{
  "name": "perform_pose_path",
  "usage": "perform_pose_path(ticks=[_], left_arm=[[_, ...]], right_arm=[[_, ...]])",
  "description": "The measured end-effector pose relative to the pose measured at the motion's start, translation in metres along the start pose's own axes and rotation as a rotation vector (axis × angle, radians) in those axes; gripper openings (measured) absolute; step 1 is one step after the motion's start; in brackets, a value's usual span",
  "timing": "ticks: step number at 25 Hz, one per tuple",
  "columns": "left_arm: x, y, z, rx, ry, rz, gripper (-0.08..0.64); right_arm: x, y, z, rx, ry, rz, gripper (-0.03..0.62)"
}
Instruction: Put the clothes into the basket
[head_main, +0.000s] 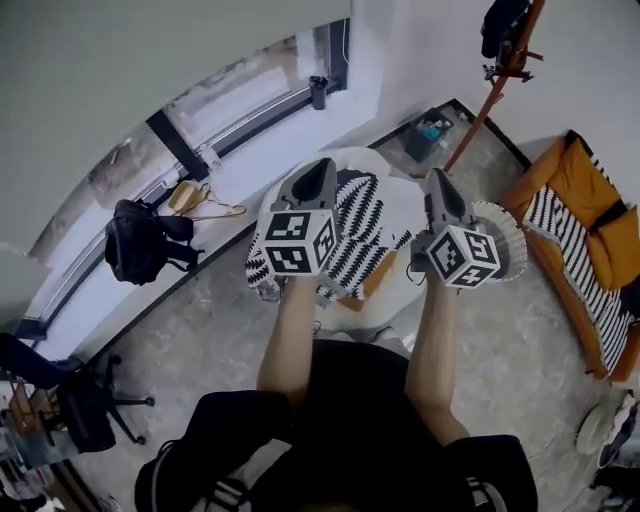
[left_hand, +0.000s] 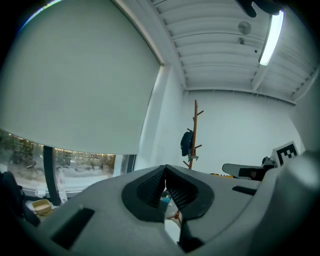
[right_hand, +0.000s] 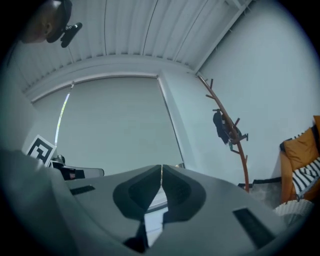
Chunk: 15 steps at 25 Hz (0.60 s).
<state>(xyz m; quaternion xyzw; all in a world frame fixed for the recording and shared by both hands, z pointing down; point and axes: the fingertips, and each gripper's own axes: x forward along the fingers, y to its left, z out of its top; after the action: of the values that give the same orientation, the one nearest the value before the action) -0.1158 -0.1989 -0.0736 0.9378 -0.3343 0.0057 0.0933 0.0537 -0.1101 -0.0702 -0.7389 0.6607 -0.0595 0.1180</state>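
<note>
A black-and-white zigzag cloth (head_main: 362, 232) lies spread over a round white table (head_main: 403, 203) far below me. To its right stands a white ribbed basket (head_main: 506, 238), partly hidden behind my right gripper's marker cube. Both grippers are held high and level in front of the head camera. My left gripper (head_main: 322, 170) is shut, pads together (left_hand: 165, 175), nothing between them. My right gripper (head_main: 437, 181) is also shut and empty (right_hand: 161, 174). A striped cloth (head_main: 560, 222) lies on the orange sofa (head_main: 590, 190).
A wooden coat rack (head_main: 495, 75) with a dark garment stands in the far corner, also in the left gripper view (left_hand: 193, 135). A black backpack (head_main: 140, 242) and hangers (head_main: 200, 203) sit on the window sill. An office chair (head_main: 75, 400) stands at the lower left.
</note>
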Motion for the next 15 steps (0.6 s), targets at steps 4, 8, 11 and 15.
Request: perform_pose_path(ticks=[4, 8, 11, 15], left_arm=[[-0.006, 0.020, 0.016, 0.037, -0.016, 0.052, 0.009], [-0.007, 0.034, 0.016, 0.056, -0.009, 0.085, 0.009], [-0.008, 0.041, 0.014, 0.050, -0.004, 0.089, 0.009], [-0.004, 0.042, 0.015, 0.037, -0.003, 0.076, 0.009]], right_arm=[[0.016, 0.018, -0.002, -0.046, 0.021, 0.024, 0.012], [0.027, 0.020, -0.002, -0.136, 0.065, -0.007, 0.011], [0.033, 0.028, 0.000, -0.152, 0.069, 0.018, 0.011], [0.037, 0.030, 0.000, -0.163, 0.080, 0.025, 0.012]])
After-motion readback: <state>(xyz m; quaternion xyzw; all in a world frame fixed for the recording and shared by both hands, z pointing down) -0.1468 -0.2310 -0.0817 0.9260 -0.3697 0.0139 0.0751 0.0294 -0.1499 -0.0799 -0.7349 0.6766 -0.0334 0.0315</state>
